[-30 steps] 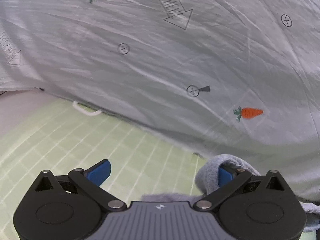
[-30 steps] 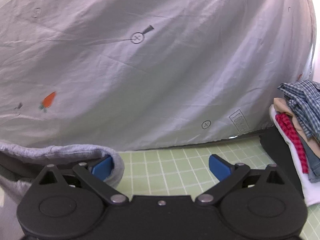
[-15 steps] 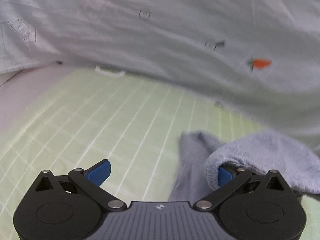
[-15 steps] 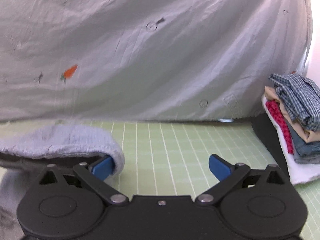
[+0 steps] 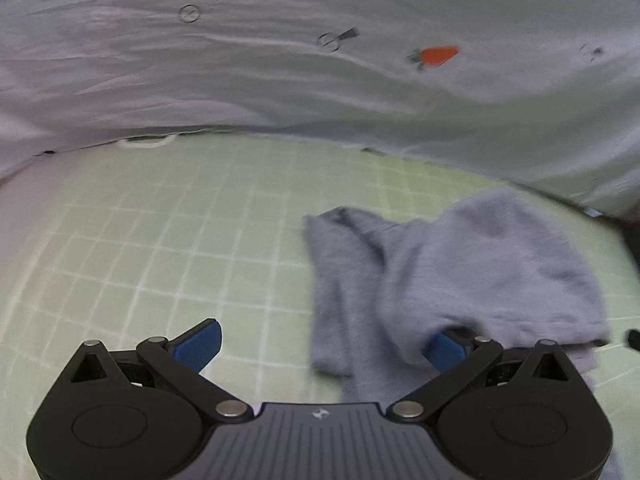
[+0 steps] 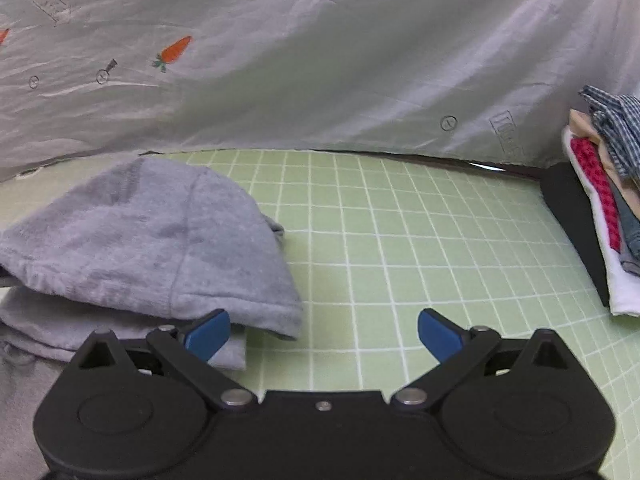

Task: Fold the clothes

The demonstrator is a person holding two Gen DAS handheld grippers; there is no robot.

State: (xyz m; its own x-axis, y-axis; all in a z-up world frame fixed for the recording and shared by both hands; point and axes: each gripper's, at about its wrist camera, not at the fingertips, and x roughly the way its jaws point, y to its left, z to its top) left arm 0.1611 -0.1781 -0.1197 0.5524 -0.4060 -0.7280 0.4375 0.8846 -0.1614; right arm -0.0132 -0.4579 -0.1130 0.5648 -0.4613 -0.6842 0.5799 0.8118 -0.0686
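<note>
Closest to us, our left gripper (image 5: 322, 342) has its blue tips spread wide, with the soft grey knit garment (image 5: 452, 276) draped over its right tip. Our right gripper (image 6: 325, 332) is spread wide too, its left tip tucked under that garment's edge (image 6: 152, 240). The garment lies bunched on the light green grid mat (image 6: 400, 248). Farther right sits a stack of folded clothes (image 6: 604, 184). Behind everything hangs a wrinkled white sheet with little carrots (image 5: 320, 60).
</note>
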